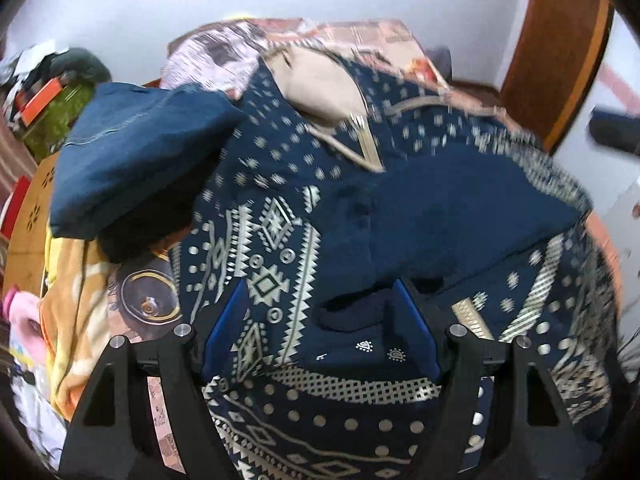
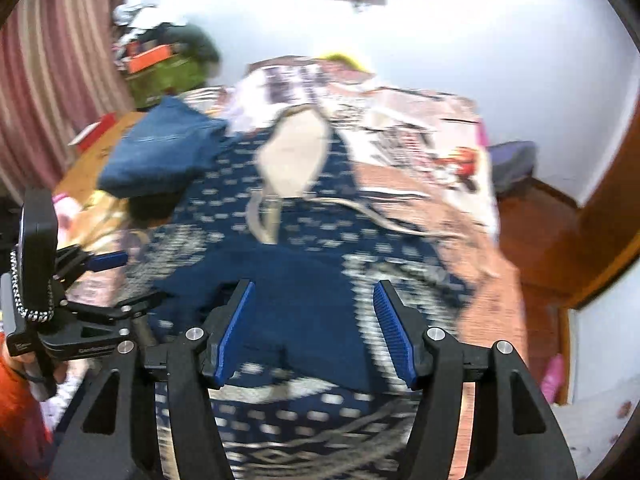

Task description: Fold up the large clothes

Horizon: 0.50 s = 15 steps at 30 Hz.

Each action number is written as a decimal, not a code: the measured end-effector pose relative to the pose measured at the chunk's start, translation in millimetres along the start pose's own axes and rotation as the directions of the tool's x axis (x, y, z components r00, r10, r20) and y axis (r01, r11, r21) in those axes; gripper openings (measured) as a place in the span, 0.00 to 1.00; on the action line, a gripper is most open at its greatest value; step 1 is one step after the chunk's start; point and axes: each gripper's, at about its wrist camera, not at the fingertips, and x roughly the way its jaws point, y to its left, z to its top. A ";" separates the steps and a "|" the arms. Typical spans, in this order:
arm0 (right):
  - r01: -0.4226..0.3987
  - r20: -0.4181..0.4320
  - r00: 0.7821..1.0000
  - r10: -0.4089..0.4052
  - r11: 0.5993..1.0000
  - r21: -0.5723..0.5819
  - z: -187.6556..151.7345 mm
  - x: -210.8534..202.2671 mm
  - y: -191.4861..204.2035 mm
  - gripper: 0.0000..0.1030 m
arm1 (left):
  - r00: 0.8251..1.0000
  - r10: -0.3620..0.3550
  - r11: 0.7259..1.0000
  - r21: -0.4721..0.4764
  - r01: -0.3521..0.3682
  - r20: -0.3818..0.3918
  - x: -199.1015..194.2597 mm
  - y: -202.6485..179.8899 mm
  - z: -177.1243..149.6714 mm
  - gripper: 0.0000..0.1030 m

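Right now the navy cotton garment with cream geometric print (image 1: 280,240) lies spread across the bed (image 1: 380,34), filling the centre of both views, one plain dark flap (image 1: 460,208) folded over toward mid-right. The left gripper (image 1: 320,328) hovers low in the frame, jaws apart, nothing pinched. The right gripper (image 2: 314,328) stands released too, with cloth beneath but not between the pads. A folded blue denim piece (image 1: 136,148) sits upper left. To fold cleanly, I'd catch both lower corners together and keep the edge taut.
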 end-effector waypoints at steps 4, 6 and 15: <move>0.098 -0.038 0.995 -0.097 0.994 0.038 -13.5 8.0 -28.9 0.55 | 0.999 0.039 0.999 0.038 -0.038 -0.032 21.5 -10.8 -0.9 0.71; 0.122 -0.072 0.990 -0.118 0.991 0.057 -23.6 17.6 -39.7 0.55 | 0.999 0.039 0.999 0.034 -0.038 -0.033 26.6 -13.1 1.9 0.71; 0.141 -0.172 0.978 -0.115 0.978 0.151 -61.7 25.5 -67.7 0.55 | 0.999 -0.028 1.000 0.004 0.028 0.028 29.5 -24.5 27.1 0.27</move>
